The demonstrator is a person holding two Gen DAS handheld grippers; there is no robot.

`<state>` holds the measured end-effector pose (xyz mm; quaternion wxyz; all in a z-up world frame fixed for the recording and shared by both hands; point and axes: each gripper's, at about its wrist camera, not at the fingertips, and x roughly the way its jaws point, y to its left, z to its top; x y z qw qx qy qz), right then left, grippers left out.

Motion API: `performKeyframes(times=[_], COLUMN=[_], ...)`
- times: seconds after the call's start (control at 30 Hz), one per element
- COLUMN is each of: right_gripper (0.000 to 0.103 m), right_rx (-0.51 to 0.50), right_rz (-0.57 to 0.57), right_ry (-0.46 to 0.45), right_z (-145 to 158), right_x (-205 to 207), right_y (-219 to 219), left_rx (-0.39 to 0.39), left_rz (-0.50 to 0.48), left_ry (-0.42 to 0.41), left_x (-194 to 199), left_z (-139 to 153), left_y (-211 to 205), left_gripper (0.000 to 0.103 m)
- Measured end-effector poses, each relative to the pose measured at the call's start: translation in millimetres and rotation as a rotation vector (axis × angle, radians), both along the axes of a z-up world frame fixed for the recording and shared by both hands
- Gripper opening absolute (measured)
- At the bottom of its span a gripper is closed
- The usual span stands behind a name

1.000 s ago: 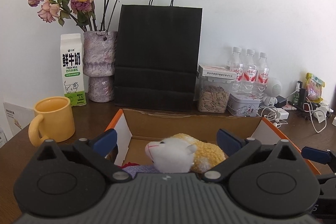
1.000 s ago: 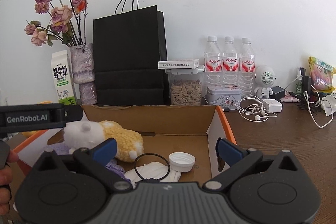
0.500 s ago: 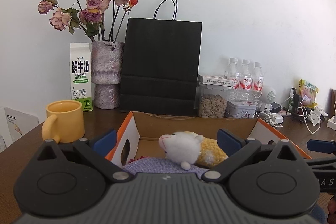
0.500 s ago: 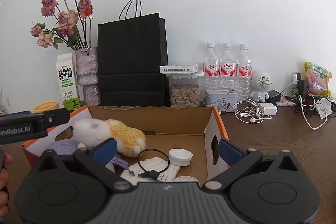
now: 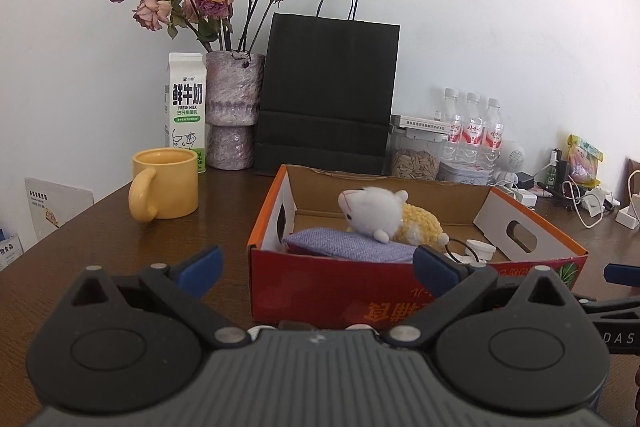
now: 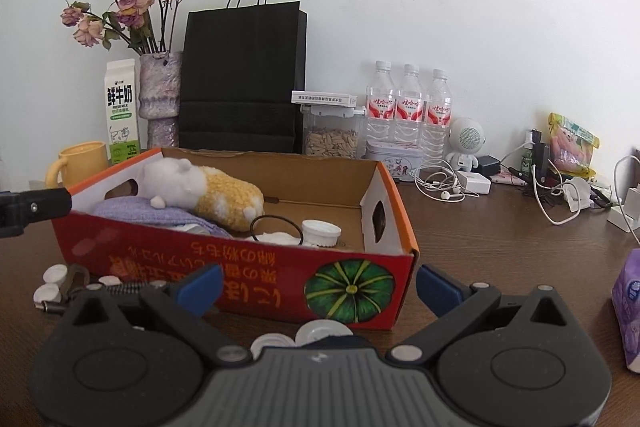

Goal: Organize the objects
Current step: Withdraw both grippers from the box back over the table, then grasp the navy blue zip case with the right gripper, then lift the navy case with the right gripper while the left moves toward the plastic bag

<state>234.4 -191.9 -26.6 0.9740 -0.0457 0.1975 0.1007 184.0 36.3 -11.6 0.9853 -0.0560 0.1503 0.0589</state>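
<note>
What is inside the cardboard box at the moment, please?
Inside the box lie a plush toy resting on a purple cloth, a black ring and a white cap. The near wall and the cloth hide whatever lies beneath.

Black gripper [image 5: 316, 265] linkages, blue fingertip pads [image 5: 200, 263], silver screws, ribbed grey housing

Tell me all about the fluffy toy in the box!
The plush toy is a little animal with a white fuzzy head, small ears and a curly yellow body with white feet. It lies on its side inside the cardboard box, head resting on a purple cloth pouch. Neither gripper touches it.
</note>
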Motion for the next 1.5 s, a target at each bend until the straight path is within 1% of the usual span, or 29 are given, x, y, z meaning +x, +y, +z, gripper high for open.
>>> performKeyframes(times=[0.2,0.4,0.53,0.63,0.8,0.9,1.03,1.23,1.43,1.5], right_gripper=[0.103,0.103,0.103,0.103,0.103,0.103,0.103,0.103,0.103,0.103], right_rx=[-0.006,-0.001,-0.01,-0.038,-0.04,-0.021,0.02,0.006,0.009,0.011], right_rz=[-0.026,-0.032,-0.041,-0.062,-0.085,-0.104,-0.096,-0.002,-0.007,-0.014], right_ry=[0.052,0.117,0.209,0.25,0.268,0.273,0.288,0.295,0.301,0.301], right_z=[-10.3,-16.9,-23.6,-28.7,-30.8,-32.1,-33.7,-33.5,-32.4,-32.7], right_x=[-15.7,-26.6,-29.1,-34.0,-44.0,-46.5,-45.5,-43.5,-29.1,-26.8], right_y=[-1.2,3.0,7.6,9.8,-3.1,-16.8,-31.5,-25.3,-25.2,-26.0], left_rx=[-0.027,-0.04,-0.05,-0.058,-0.089,-0.097,-0.096,-0.095,-0.091,-0.086], left_rz=[-0.022,-0.046,-0.055,-0.062,-0.054,-0.05,-0.054,-0.054,-0.05,-0.067], left_ry=[0.045,0.053,0.054,0.047,0.049,0.054,0.057,0.065,0.066,0.069], left_x=[-6.1,-11.5,-13.7,-16.6,-18.9,-18.2,-17.8,-17.0,-22.0,-29.0], left_z=[-7.5,-9.4,-9.2,-8.8,-9.4,-9.9,-10.1,-11.4,-11.4,-10.3], left_y=[4.2,5.5,6.3,7.5,13.7,15.3,14.9,14.3,11.6,6.6], left_gripper=[0.103,0.103,0.103,0.103,0.103,0.103,0.103,0.103,0.103,0.103])
